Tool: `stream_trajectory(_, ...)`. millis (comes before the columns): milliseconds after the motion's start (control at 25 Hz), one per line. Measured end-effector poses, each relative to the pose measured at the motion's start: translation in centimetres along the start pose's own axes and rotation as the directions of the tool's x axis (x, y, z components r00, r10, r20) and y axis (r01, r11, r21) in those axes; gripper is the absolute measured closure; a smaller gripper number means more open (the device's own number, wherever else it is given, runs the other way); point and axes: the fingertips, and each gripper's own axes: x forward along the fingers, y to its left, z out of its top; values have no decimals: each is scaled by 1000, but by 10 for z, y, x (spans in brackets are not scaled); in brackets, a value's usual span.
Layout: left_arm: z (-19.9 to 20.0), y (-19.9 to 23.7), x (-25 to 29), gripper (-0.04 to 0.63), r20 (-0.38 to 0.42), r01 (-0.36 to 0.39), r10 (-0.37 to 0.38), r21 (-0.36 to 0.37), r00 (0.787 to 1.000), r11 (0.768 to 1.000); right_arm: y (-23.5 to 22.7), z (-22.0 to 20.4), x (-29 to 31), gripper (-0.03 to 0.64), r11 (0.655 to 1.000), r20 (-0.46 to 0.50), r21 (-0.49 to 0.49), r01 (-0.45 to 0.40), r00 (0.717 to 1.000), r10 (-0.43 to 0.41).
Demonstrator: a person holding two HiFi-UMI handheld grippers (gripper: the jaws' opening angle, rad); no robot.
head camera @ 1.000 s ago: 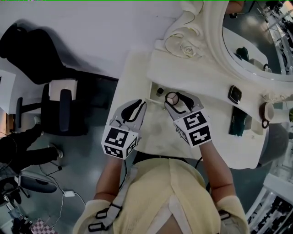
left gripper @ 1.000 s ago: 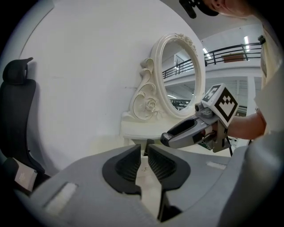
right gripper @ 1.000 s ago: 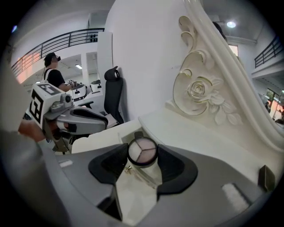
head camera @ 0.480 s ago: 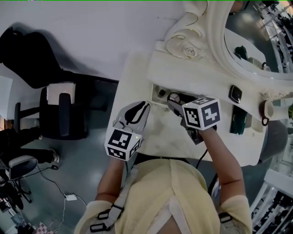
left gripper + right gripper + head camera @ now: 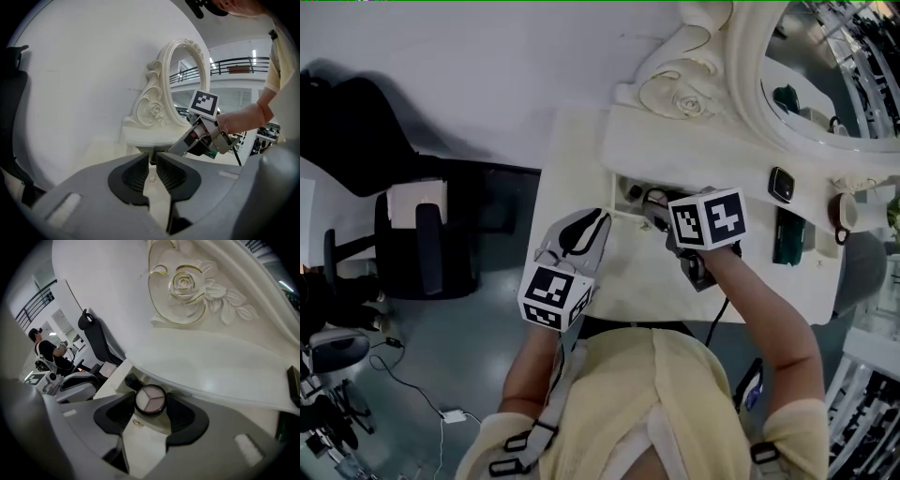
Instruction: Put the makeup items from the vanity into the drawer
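Note:
My right gripper (image 5: 652, 202) is shut on a round compact (image 5: 150, 399) with three pale powder sections. It holds the compact at the mouth of the open drawer (image 5: 625, 190) under the white vanity top (image 5: 712, 155). A small dark item (image 5: 131, 380) lies inside the drawer just beyond the compact. My left gripper (image 5: 598, 220) hovers over the pulled-out drawer front, jaws together with nothing between them (image 5: 152, 161). On the vanity top lie a black square compact (image 5: 781, 184), a dark green case (image 5: 789, 236) and a round item (image 5: 846, 213).
An oval mirror (image 5: 825, 75) in a carved white frame with a rose (image 5: 675, 89) stands behind the vanity top. A black office chair (image 5: 422, 244) is on the floor to the left. The white wall lies beyond it.
My right gripper has rolled over and moved forward, carrying the compact from above the drawer front to the drawer mouth. The left gripper has barely shifted.

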Motion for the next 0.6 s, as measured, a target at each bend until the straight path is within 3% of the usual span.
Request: stream_trajectory(600,2,11,-5,545,25,42,-41,-20,999,999,-5,0,15,399,992,-63,16,128,990,-126)
